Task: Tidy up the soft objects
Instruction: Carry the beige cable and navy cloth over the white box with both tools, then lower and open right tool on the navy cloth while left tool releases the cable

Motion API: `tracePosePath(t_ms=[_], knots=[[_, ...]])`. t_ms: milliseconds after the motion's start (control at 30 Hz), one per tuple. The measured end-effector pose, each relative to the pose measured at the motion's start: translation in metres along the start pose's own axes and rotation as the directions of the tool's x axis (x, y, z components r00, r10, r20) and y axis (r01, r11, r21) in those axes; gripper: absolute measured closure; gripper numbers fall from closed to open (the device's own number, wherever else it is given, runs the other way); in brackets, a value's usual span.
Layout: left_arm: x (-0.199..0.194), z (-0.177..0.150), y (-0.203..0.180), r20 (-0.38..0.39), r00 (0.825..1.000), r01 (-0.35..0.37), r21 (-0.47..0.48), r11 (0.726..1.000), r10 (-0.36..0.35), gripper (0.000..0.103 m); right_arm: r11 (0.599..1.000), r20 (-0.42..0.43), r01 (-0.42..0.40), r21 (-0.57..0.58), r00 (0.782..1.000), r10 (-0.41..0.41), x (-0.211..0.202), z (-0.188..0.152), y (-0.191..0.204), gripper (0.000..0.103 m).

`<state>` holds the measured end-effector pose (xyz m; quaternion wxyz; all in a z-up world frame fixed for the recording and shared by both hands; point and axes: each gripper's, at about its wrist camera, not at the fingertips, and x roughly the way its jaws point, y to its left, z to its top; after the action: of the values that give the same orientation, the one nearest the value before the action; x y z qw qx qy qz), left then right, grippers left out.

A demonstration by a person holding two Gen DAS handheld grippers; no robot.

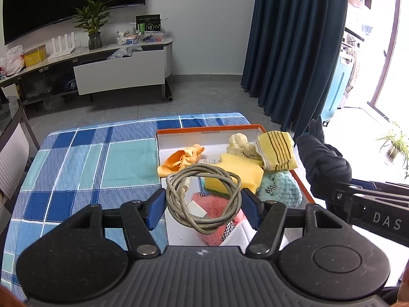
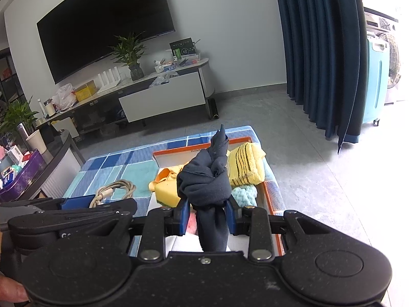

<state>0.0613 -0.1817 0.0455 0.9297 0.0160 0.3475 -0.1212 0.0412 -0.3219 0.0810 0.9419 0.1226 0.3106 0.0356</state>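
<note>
home living room — wall TV (image 2: 104, 25), low media console (image 1: 102, 58), potted plant (image 1: 92, 23), navy curtains (image 1: 294, 46)

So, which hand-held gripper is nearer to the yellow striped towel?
Right. The right hand-held gripper, holding the dark cloth, is just before the yellow striped towel; the left hand-held gripper, holding the grey cable, is further left.
</note>
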Motion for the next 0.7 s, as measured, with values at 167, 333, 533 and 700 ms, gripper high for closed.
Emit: tracePosePath(t_ms=[167, 333, 533, 700], knots=[[0.004, 0.005, 0.0, -0.003, 1.0, -0.002, 0.0, 1.0, 0.002, 0.039, 1.0, -0.007, -0.001, 0.0, 1.0, 0.001, 0.007, 0.006, -0.002, 0.067], [0.011, 0.01, 0.002, -0.015, 1.0, 0.001, -0.001, 1.0, -0.001, 0.039, 1.0, -0.017, 0.002, 0.001, 1.0, -0.002, 0.016, 0.011, -0.003, 0.067], [0.017, 0.016, 0.003, -0.023, 1.0, 0.002, -0.002, 1.0, -0.002, 0.039, 1.0, -0.023, 0.007, 0.0, 1.0, -0.007, 0.022, 0.013, -0.004, 0.067], [0.024, 0.021, 0.006, -0.03, 1.0, 0.003, -0.004, 1.0, -0.003, 0.039, 1.0, -0.026, 0.005, 0.003, 1.0, -0.005, 0.025, 0.014, -0.005, 0.067]])
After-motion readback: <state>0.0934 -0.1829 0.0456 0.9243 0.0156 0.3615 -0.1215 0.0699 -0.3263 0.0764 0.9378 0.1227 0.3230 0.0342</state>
